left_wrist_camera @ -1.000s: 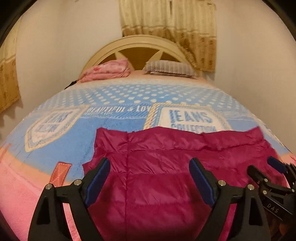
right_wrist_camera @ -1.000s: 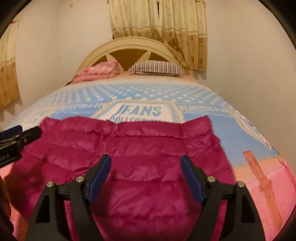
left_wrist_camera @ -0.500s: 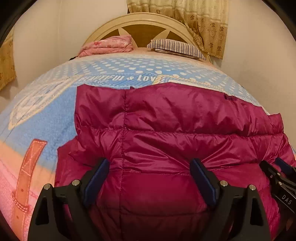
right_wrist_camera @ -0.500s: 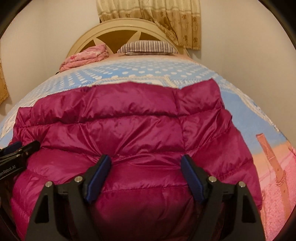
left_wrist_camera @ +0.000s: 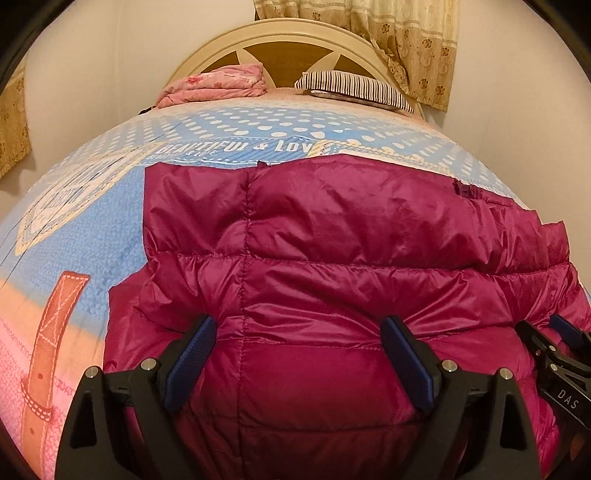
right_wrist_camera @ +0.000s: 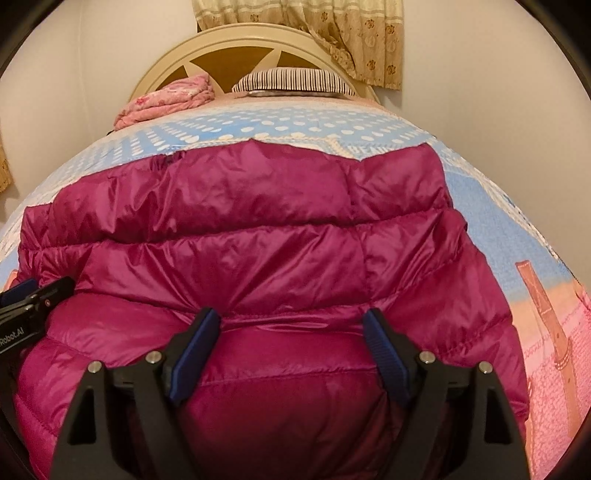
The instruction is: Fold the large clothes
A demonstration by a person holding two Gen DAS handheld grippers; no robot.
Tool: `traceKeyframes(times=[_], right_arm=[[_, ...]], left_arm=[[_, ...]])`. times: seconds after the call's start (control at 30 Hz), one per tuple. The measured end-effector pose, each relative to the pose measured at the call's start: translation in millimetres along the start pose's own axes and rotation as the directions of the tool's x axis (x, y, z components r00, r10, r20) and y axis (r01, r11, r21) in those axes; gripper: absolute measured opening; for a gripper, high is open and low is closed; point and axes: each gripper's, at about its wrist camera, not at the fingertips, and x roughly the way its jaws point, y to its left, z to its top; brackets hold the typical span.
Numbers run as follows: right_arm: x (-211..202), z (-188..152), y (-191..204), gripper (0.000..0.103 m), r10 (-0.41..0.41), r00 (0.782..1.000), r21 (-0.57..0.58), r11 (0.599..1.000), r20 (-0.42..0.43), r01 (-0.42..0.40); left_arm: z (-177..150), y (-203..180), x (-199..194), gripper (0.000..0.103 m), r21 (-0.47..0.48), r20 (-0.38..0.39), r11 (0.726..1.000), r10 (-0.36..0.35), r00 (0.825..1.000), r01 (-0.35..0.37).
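Observation:
A magenta quilted puffer jacket (left_wrist_camera: 332, 251) lies spread on the bed, filling the near half of both views; it also shows in the right wrist view (right_wrist_camera: 258, 236). My left gripper (left_wrist_camera: 299, 354) is open, its blue pads wide apart over the jacket's near part. My right gripper (right_wrist_camera: 291, 343) is open too, its fingers spread over the jacket's near part. The right gripper shows at the right edge of the left wrist view (left_wrist_camera: 557, 350). The left gripper shows at the left edge of the right wrist view (right_wrist_camera: 33, 299).
The bed has a blue, pink and orange printed bedspread (left_wrist_camera: 92, 236). A folded pink blanket (left_wrist_camera: 218, 85) and a striped pillow (left_wrist_camera: 354, 88) lie by the cream headboard (left_wrist_camera: 280, 40). Walls stand close on both sides, with curtains (left_wrist_camera: 399, 33) behind the headboard.
Both grippers have moved forward and down toward the bed. The jacket now fills much more of both views. Both stay open.

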Motion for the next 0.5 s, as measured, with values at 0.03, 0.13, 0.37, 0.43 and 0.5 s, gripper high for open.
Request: traceKeyframes(times=[0.03,0.13,0.37,0.43,0.5], right_arm=[[0.6,0.2,0.2,0.084,0.0,1.0,-0.001,1.0,-0.004,0.0],[1.8,0.2,0.6,0.084,-0.004,1.0,-0.002,1.0,-0.011,0.004],[5.5,3.6,0.6,0.084,-0.006,1.0,-0.004,1.0,-0.023,0.005],[6.8,3.8,-0.7,0.085,-0.005,1.0,-0.005,1.0,-0.028,0.005],[9.9,5.9,1.2,0.085,-0.006,0.999,-0.006,1.0,-0.033,0.006]], left_arm=[[1.2,-1.0,0.5,0.092,0.001,-0.002,1.0,0.001,1.0,-0.001],[1.3,-1.1,1.6,0.092,0.003,-0.005,1.0,0.003,1.0,-0.003],[-0.1,0.3,1.8,0.093,0.005,-0.008,1.0,0.002,1.0,-0.002],[-0.2,0.0,3.4,0.093,0.009,-0.012,1.0,0.002,1.0,-0.002],[-0.1,-1.7,5.2,0.095,0.013,-0.018,1.0,0.002,1.0,-0.002]])
